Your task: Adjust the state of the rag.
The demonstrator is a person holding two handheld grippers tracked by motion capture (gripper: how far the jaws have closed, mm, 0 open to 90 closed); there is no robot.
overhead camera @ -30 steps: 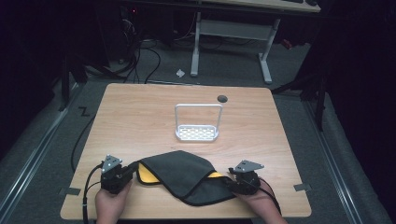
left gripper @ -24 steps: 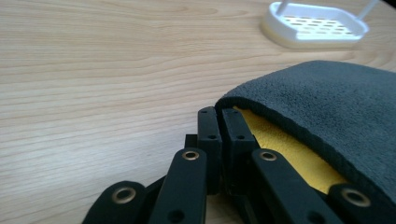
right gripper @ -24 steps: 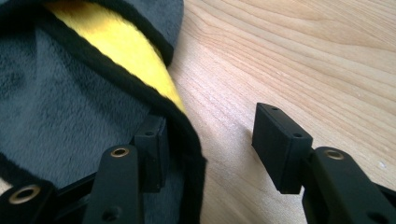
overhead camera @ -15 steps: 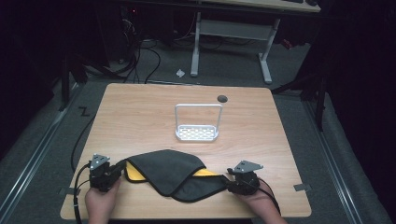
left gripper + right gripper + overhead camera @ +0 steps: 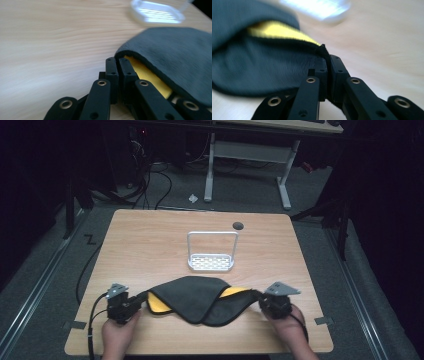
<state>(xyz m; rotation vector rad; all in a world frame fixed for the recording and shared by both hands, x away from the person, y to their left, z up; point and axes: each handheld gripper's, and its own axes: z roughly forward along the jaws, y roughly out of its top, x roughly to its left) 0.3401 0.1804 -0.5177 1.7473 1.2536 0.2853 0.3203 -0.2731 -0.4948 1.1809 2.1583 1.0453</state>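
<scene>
A: Jaws first. What's the left gripper (image 5: 117, 62) doing?
B: Its jaws are pressing together w/ barely a slit btwn them, at the left corner of the dark cloth (image 5: 175, 57). Whether cloth is actually pinched there, can't tell; the yellow lining (image 5: 147, 75) is showing just right of the tips.
A: And the right gripper (image 5: 327, 61)?
B: Its jaws are closing on the cloth's (image 5: 257, 67) right corner; the black hem is running up btwn the tips.
A: Where's the cloth sitting overall?
B: In the high view the cloth (image 5: 195, 297) is lying along the near edge of the table (image 5: 150, 250), stretching btwn the left gripper (image 5: 131, 306) and right gripper (image 5: 264, 301), middle sagging toward the near side, yellow peeking out at both ends.
A: Hands?
B: The left hand (image 5: 119, 336) and right hand (image 5: 292, 332) are gripping from the near edge.
A: Anything else?
B: A white rack (image 5: 212, 252) w/ a tall handle is standing farther back, mid-table, apart from the cloth; a small dark disc (image 5: 238, 225) is lying nr the far edge.
</scene>
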